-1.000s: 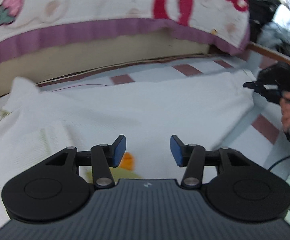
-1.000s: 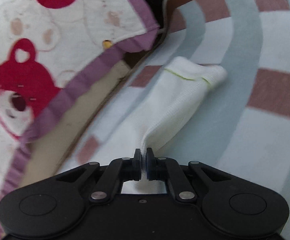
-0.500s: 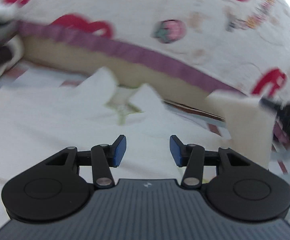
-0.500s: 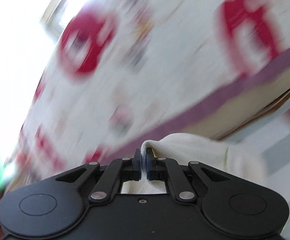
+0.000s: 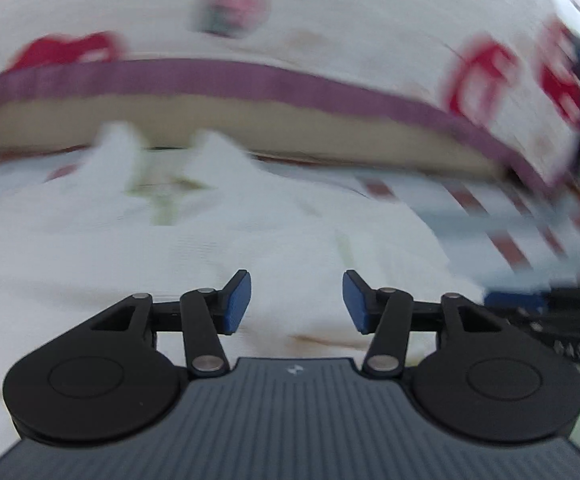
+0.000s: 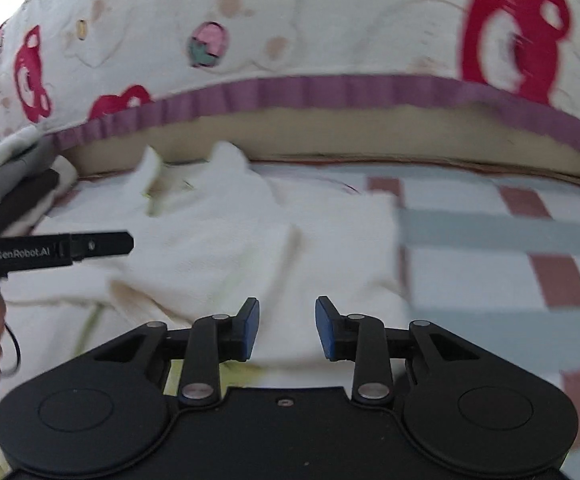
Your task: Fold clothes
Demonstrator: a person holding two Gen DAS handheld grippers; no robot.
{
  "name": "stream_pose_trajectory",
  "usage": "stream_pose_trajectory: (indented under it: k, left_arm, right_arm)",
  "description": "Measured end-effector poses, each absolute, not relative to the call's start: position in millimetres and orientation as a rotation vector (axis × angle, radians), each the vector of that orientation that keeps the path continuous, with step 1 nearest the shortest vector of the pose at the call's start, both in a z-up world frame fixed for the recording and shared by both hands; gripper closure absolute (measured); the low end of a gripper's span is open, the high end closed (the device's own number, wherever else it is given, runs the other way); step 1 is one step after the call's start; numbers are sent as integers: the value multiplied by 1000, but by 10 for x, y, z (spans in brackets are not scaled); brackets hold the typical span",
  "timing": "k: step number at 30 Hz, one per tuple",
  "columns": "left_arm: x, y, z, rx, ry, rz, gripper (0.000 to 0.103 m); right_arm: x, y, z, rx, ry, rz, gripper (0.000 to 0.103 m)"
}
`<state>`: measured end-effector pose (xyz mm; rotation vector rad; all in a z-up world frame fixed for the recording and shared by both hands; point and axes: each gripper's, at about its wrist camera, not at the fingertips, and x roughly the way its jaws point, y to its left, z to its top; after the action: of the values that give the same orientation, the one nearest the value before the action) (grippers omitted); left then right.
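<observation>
The right gripper (image 6: 286,328) has let go: a second ago its jaws were pinched on a sleeve of the white shirt (image 6: 226,240), and now they stand spread with nothing between them, hovering low over the cloth. The sleeve has been carried across and dropped onto the body of the shirt, where it lies as a folded flap near the middle.

The left gripper (image 5: 295,304) is spread wide too, empty, hanging just above the shirt; from the right wrist view it reaches in from the left side (image 6: 102,245).

Out from the jaws, the shirt lies flat on the striped mat (image 6: 509,248), collar (image 6: 186,184) pointing away toward the bed. Behind it runs the edge of the mattress (image 6: 329,136) under a bear-print blanket (image 6: 329,20) with a purple hem. A pile of other cloth (image 6: 18,172) sits at far left.

So, by my reckoning: one sleeve looks folded in, and that's early days. The other sleeve's state I can't make out through the blur. The body folds are not yet done, and both grippers need a fresh grab.
</observation>
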<state>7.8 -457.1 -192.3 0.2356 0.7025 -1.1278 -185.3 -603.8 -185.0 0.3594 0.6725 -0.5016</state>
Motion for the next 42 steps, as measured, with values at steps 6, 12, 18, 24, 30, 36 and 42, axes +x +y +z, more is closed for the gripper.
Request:
stream_pose_trajectory:
  k: [6,12,18,24,30,36,42]
  left_arm:
    - [-251,-4945,-2113,525,633,-1202,49]
    - [-161,-5233,-2284,585,710,-1225,38]
    - [-128,-5171,-2261,561,694,-1223,83]
    - [41,-4644,-1887,273,635,-1064,86]
    - [5,-4082,-1890,81,609,-820,102]
    - [156,-3958,-1926,80,666,-794,98]
    - [-67,-4242,-1889,180,584,-1025,47]
  right_arm:
    - [-2009,-6007,-2043,329,736,-575,60]
    - [-1824,-6002,-2193,244,763,-673,56]
    - [-1707,-6139,-2244,325,773,-767,55]
    - [-1824,-6267,-2294,418,708,-767,60]
    - [-1788,-6199,-2321,378,700,-787,63]
    - [-1793,-6188,-2320,370,699,-788,64]
    - [-1896,-6244,-2221,517,702,-840,66]
